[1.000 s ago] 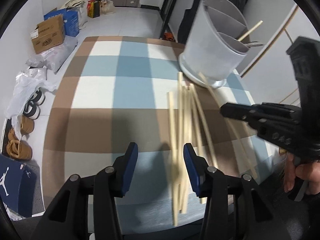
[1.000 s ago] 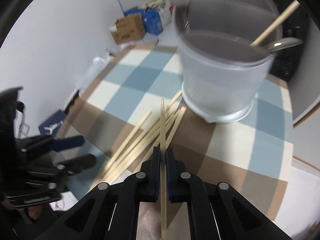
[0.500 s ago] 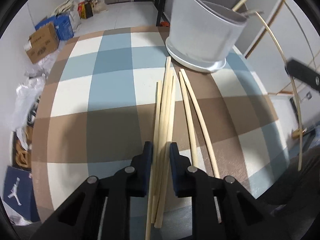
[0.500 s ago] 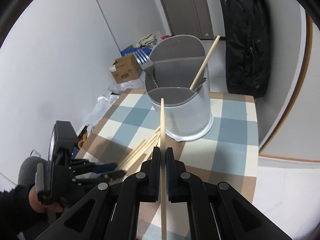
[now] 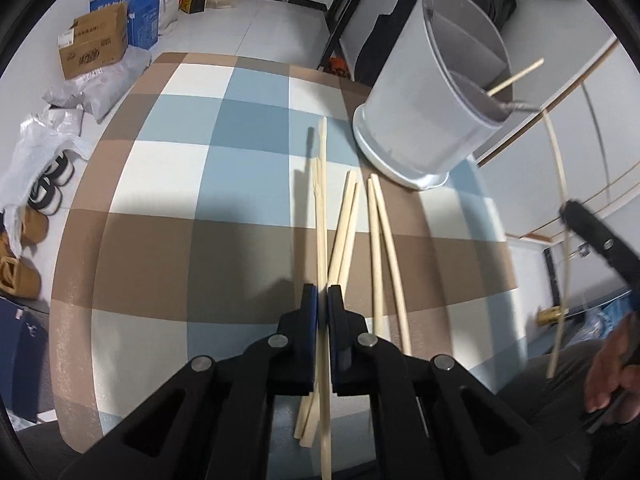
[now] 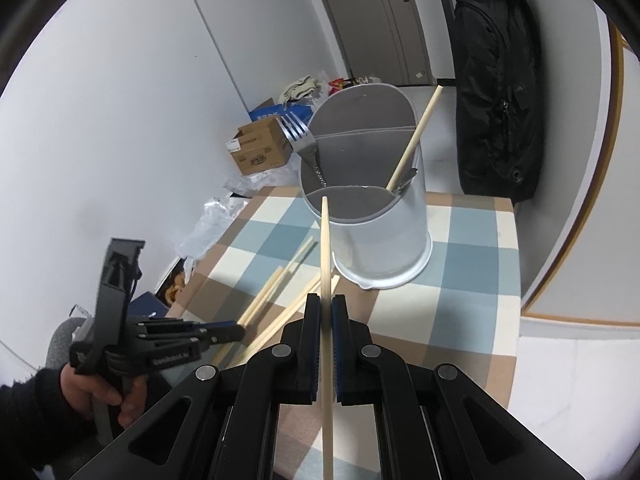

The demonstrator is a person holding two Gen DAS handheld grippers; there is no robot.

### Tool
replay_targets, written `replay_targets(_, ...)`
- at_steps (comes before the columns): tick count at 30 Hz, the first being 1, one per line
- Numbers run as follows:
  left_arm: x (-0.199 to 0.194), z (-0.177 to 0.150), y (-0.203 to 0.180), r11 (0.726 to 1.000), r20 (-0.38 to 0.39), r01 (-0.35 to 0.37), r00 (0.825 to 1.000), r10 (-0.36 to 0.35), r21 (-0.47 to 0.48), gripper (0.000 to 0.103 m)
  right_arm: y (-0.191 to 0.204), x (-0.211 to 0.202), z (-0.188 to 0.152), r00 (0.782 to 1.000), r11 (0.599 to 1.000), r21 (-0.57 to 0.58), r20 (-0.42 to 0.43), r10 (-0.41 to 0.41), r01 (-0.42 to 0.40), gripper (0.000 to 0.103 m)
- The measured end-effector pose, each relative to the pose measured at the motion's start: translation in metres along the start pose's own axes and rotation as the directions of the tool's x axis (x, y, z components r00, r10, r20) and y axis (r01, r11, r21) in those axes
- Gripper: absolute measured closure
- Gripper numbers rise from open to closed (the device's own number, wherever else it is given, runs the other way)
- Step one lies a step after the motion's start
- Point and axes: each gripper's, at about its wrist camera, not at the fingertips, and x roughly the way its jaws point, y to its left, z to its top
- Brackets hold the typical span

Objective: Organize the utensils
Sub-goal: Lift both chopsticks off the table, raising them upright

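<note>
While each gripper pinches a chopstick, the right gripper [image 6: 326,312] should tip its chopstick [image 6: 325,248] into the utensil caddy [image 6: 370,216] at twelve o'clock (probably the chopstick compartment); the left gripper [image 5: 323,300] lifts its chopstick [image 5: 321,208] clear of the loose chopsticks [image 5: 376,236].

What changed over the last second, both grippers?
The left gripper shut its jaws on a chopstick from the loose chopsticks and is lifting it. The right gripper pulled back from the holder and rose, second chopstick still clamped. Holder, fork and tablecloth unchanged.
</note>
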Motion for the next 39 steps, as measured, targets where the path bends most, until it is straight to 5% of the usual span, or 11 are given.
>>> replay_targets(6,0.014,-0.002,0.009,0.991,-0.082,0.088,0.992,-0.096,-0.105,0.102,0.002,0.004,-0.001,1.000,1.000,0.008,-0.011,0.007,-0.006,0.098)
replay_targets(12,0.003,-0.004,0.012,0.984,-0.047,0.123,0.990,-0.130,-0.128,0.102,0.007,0.008,0.000,1.000,1.000,0.000,-0.012,0.008,-0.008,0.098)
replay_targets(20,0.013,-0.005,0.015,0.988,-0.092,0.085,0.991,-0.098,-0.133,0.102,0.014,0.014,-0.001,1.000,1.000,-0.013,-0.021,0.006,-0.006,0.098)
replay_targets(25,0.002,-0.005,0.021,0.983,-0.051,0.107,0.992,-0.115,-0.148,0.102,0.016,0.017,-0.001,1.000,1.000,-0.016,-0.028,0.002,-0.003,0.098)
replay_targets(31,0.010,-0.001,0.027,0.988,-0.070,0.044,0.996,-0.054,-0.145,0.102,0.019,0.022,-0.001,0.999,1.000,-0.023,-0.036,0.001,-0.002,0.098)
replay_targets(35,0.008,0.013,0.024,0.995,-0.053,0.021,0.998,-0.026,-0.102,0.096,0.022,0.024,-0.001,0.999,1.000,-0.029,-0.039,0.000,-0.001,0.098)
replay_targets(37,0.012,0.019,0.016,0.997,-0.041,-0.039,0.998,0.036,-0.060,0.069,0.022,0.024,-0.001,0.999,1.000,-0.029,-0.040,0.000,-0.001,0.098)
replay_targets(39,0.016,0.023,0.016,0.996,-0.037,-0.060,0.998,0.058,-0.059,0.057,0.021,0.024,-0.002,0.999,1.000,-0.029,-0.041,-0.002,0.001,0.098)
